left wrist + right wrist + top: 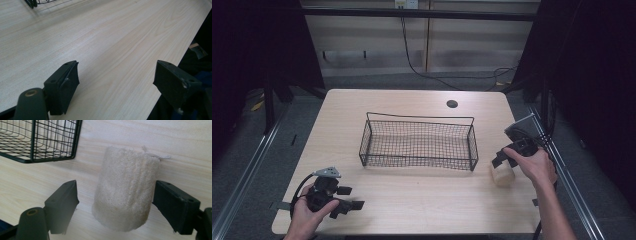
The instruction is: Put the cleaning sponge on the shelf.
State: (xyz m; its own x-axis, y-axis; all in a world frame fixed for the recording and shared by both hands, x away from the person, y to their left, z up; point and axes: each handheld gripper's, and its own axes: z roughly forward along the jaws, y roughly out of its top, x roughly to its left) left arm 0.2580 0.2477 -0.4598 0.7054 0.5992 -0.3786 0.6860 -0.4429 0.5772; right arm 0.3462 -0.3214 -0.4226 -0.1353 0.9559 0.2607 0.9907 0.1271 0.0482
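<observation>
A pale loofah cylinder (502,175) lies on the wooden table (412,200), just right of the black wire basket (419,119). My right gripper (500,160) is over it from the far side. In the right gripper view the loofah (126,190) sits between the jaws of that gripper (120,203), which is open: the left jaw is clear of it and the right jaw is at its side. The basket's corner (50,142) is beyond, at upper left. My left gripper (351,197) is open near the table's front left corner, with bare wood between the jaws (117,80).
The basket holds nothing that I can see. A dark round grommet (452,104) sits near the table's far edge. The table's front edge (175,67) runs right beside my left gripper's right jaw. Metal rails flank the table on both sides.
</observation>
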